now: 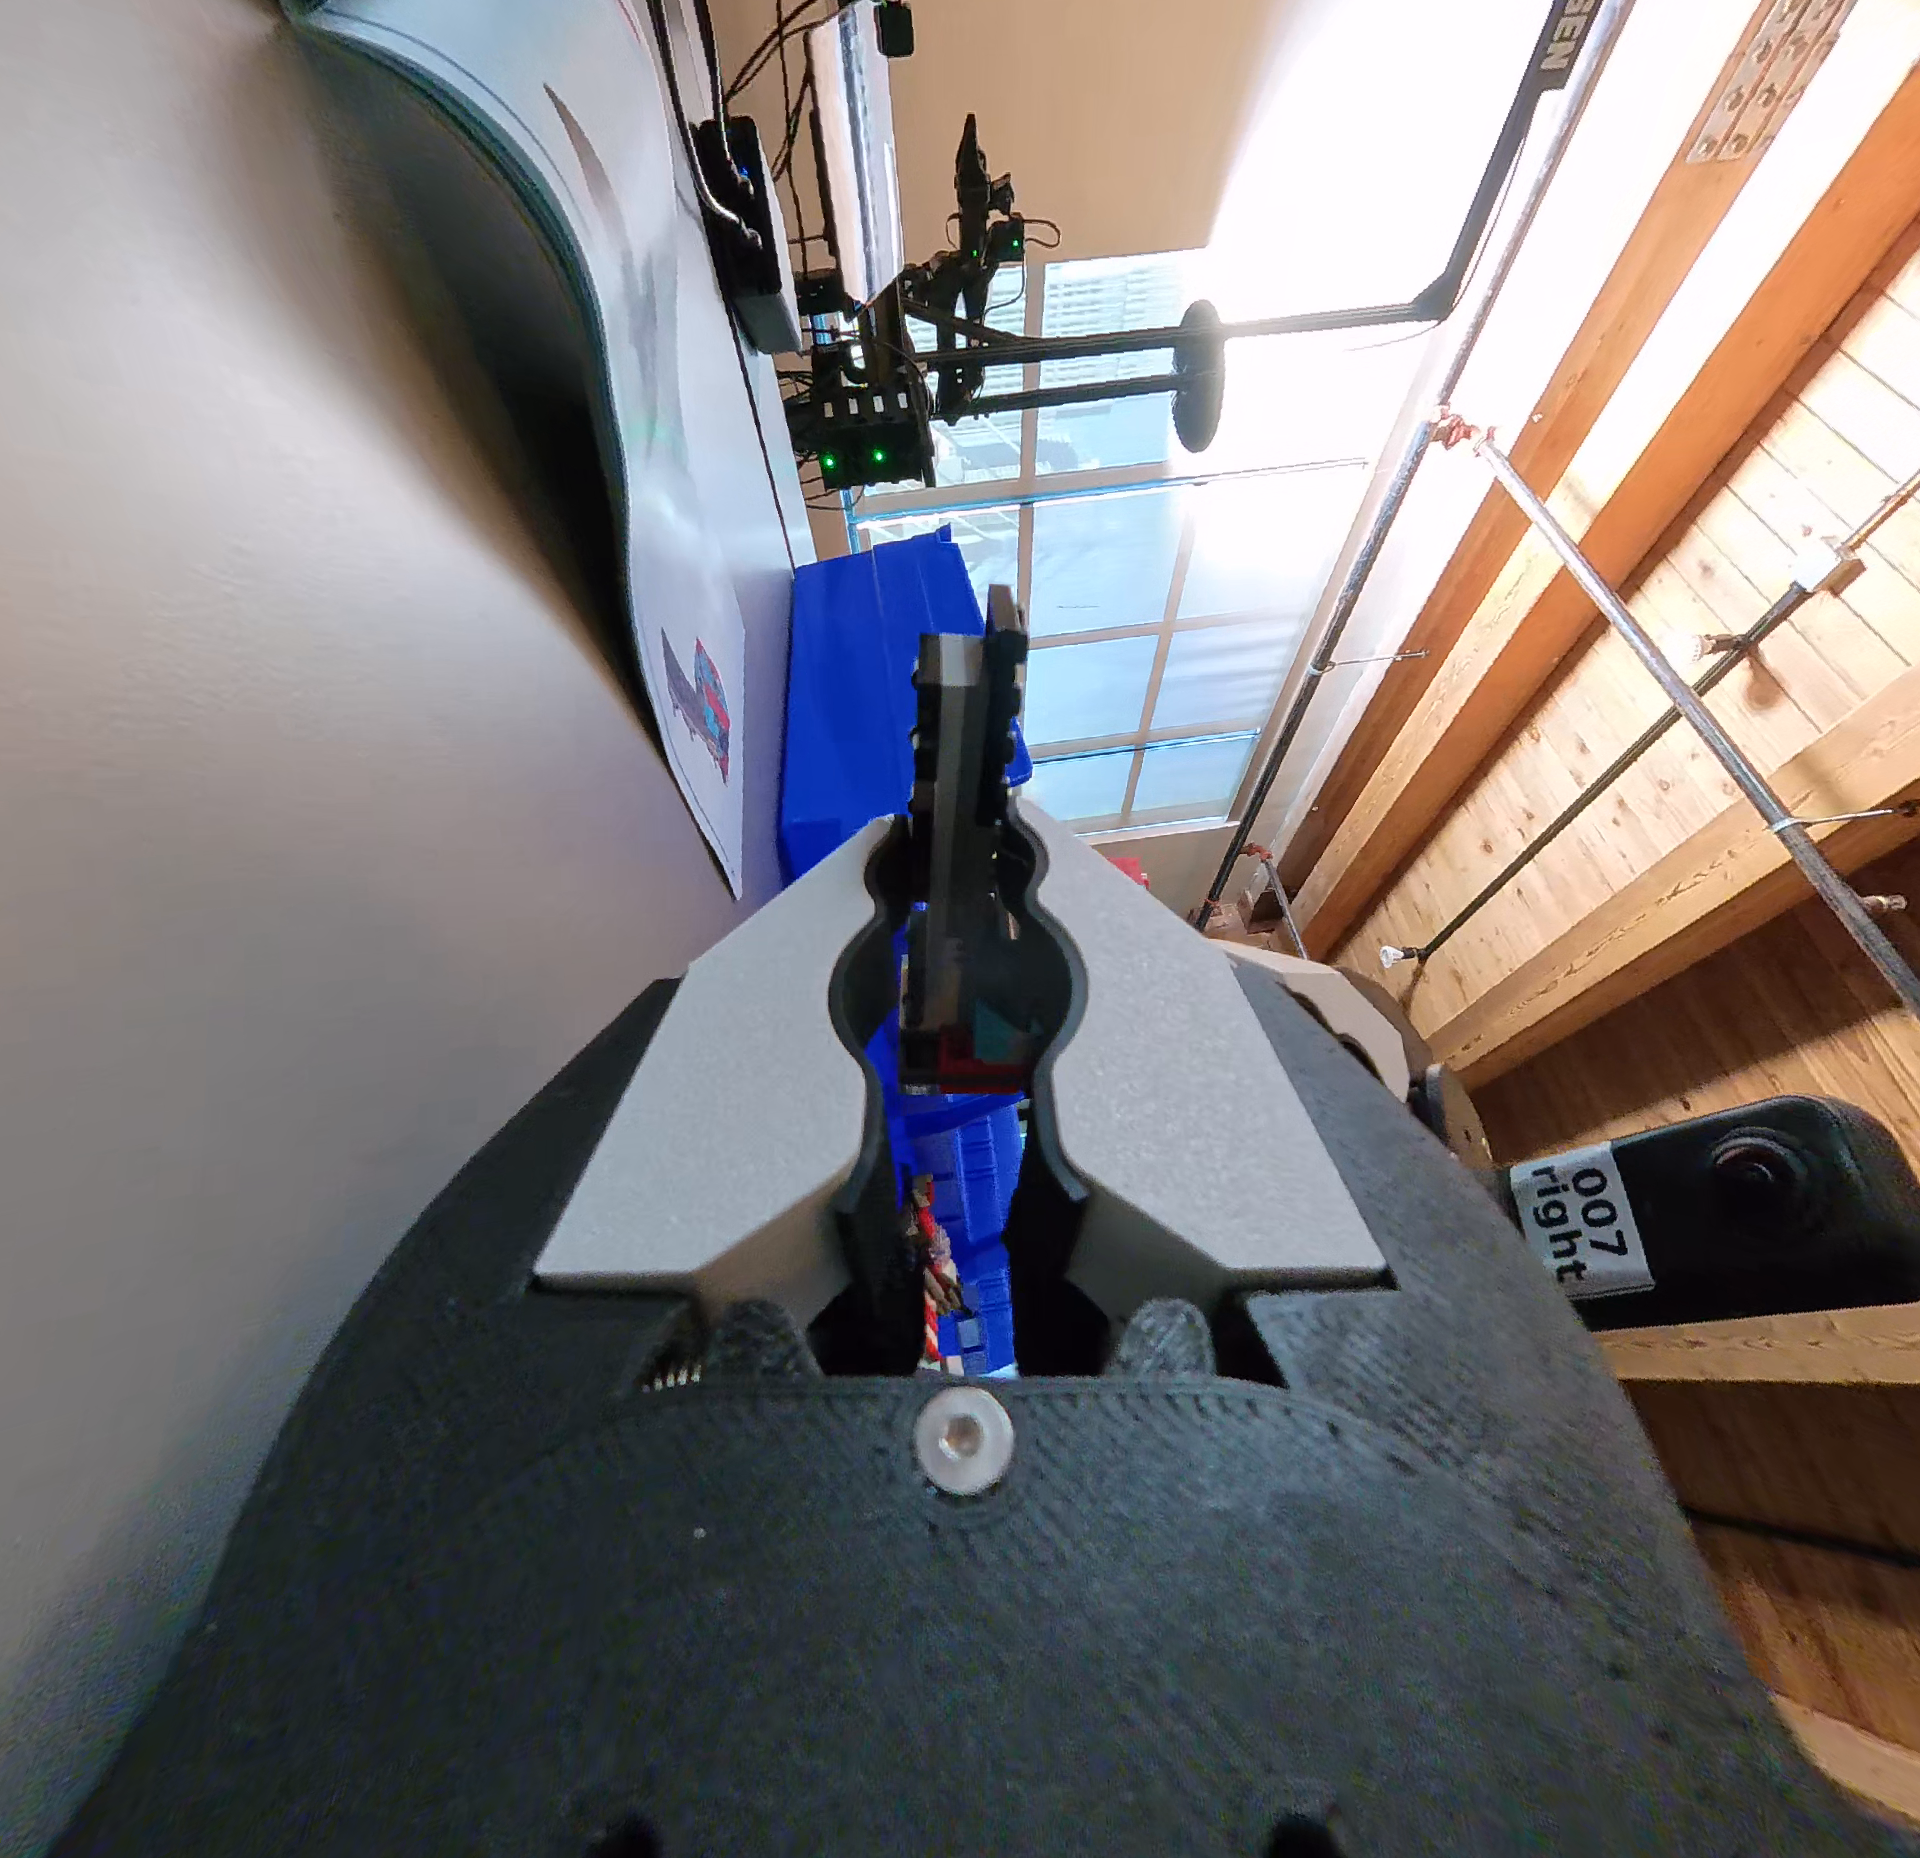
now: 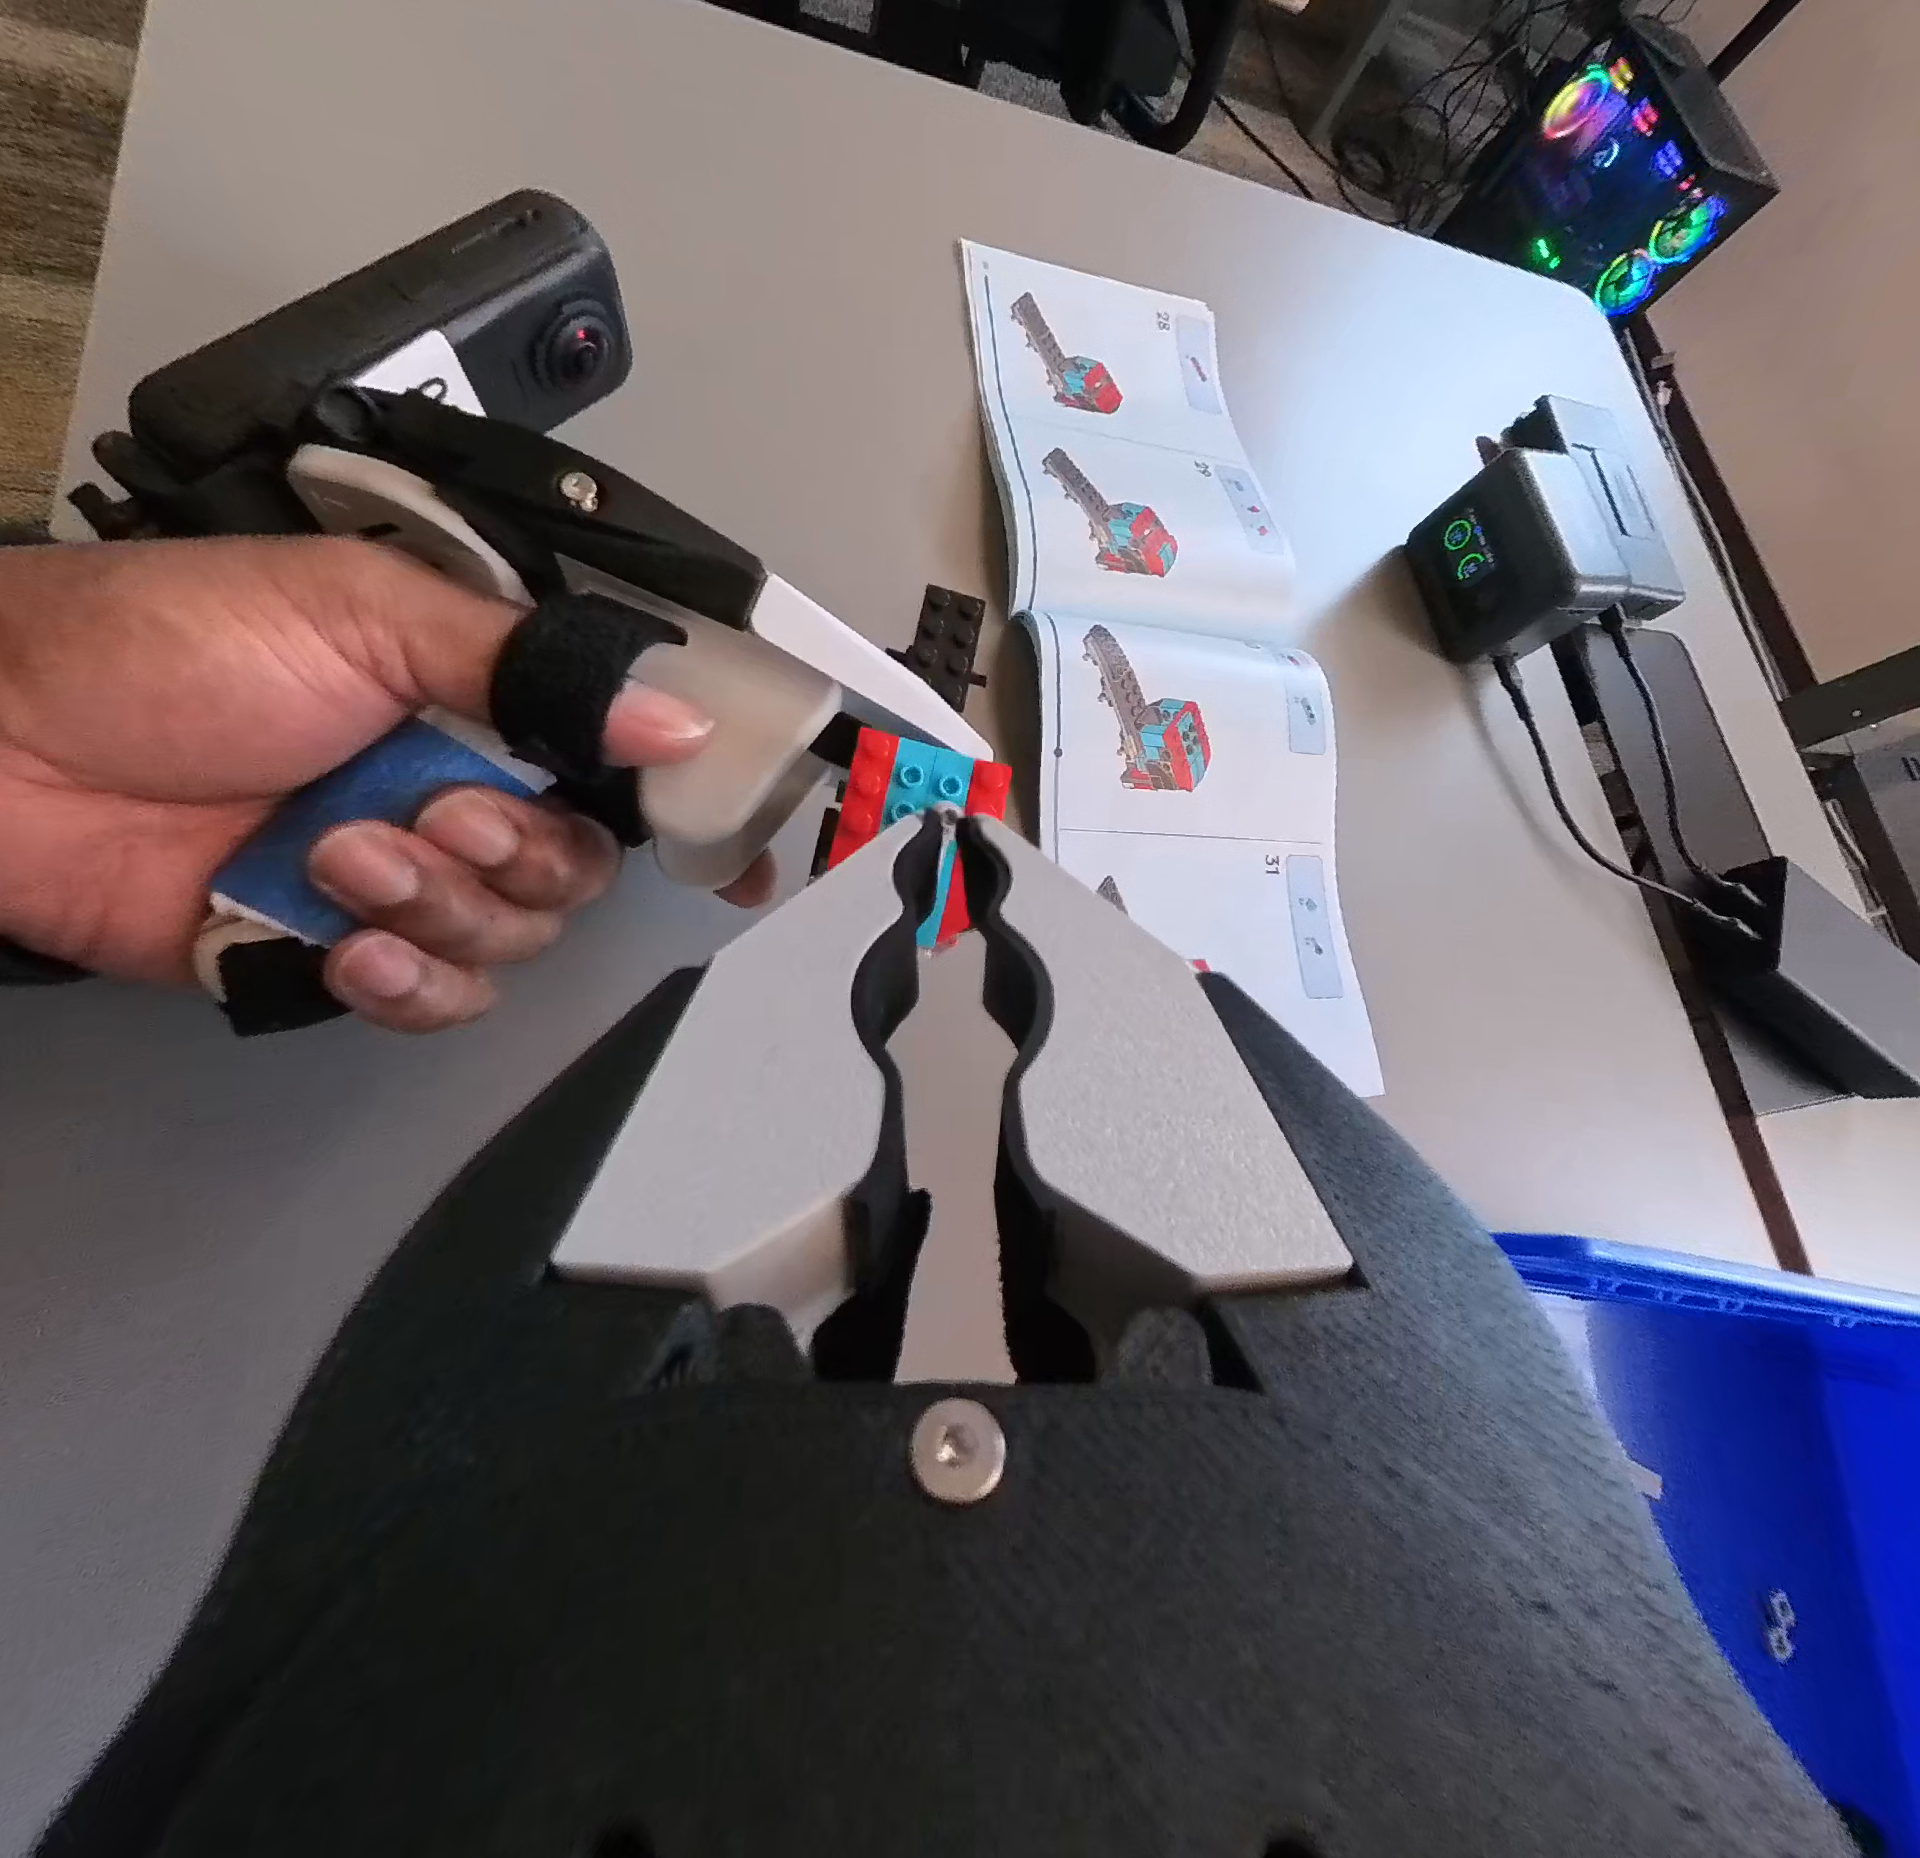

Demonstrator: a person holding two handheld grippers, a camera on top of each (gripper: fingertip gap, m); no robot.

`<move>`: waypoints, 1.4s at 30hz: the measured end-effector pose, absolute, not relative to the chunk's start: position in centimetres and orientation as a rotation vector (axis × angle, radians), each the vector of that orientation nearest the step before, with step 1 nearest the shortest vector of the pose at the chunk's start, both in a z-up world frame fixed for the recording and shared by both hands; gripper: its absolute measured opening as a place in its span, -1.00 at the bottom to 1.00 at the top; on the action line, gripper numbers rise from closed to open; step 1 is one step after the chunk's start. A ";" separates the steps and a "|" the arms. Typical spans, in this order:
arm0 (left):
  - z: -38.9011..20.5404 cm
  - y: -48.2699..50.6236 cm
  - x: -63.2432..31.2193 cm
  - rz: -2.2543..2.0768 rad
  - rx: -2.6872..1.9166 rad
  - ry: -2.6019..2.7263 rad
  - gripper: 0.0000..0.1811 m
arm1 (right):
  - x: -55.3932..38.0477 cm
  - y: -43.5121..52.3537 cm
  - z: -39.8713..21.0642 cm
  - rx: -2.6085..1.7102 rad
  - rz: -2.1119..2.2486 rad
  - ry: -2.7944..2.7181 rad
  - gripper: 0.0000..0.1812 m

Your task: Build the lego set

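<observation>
Closest to us in the right wrist view, our right claw (image 2: 943, 821) has its two fingers drawn nearly together, and a tiny pale piece (image 2: 945, 817) seems pinched at their tips, though it is too small to be sure of. Those tips touch, or sit just above, the studded top of the lego model (image 2: 920, 785), a red and turquoise block with a long dark boom.

Our left claw (image 1: 961, 842) is clamped on that model: in the left wrist view the dark boom (image 1: 961, 769) runs out past the fingertips and the red and turquoise body sits between the fingers, held up off the tabletop (image 2: 727, 198). The left hand (image 2: 312, 759) grips the handle at the near left.

On the tabletop, to the right of the model, the instruction booklet (image 2: 1143, 582) lies open on pages showing a build much like ours, so we judge the set well advanced, body and boom already joined. One loose black plate (image 2: 951, 629) lies beyond the model, beside the booklet, and the blue bin (image 2: 1766, 1445) at the near right holds at least one small pale piece. What remains, by our reckoning, is seating this piece and working through later pages.
</observation>
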State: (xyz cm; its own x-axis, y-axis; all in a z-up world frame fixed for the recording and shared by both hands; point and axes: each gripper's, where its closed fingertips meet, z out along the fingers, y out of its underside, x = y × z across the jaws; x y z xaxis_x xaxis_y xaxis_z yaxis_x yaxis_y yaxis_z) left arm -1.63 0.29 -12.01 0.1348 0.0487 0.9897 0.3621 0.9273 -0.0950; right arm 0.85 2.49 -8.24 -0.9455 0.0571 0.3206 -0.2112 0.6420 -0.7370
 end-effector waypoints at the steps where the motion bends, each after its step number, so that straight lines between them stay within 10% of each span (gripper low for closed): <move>1: -12.0 0.3 -1.6 -0.233 -0.349 -1.425 -0.83 | 0.9 2.5 -8.4 0.125 1.202 -2.554 -0.96; 42: -11.9 0.9 -1.6 -0.246 -0.383 -1.415 -0.83 | 1.3 3.0 -8.6 0.257 1.184 -2.603 -0.95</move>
State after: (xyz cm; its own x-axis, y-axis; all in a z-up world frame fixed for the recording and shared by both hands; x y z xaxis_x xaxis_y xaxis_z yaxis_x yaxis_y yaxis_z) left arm -1.56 0.86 -11.90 0.1447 0.0604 0.9876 0.3894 0.9141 -0.1129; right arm 1.30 2.95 -8.64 -0.9478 -0.0489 0.3150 -0.2696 0.6503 -0.7103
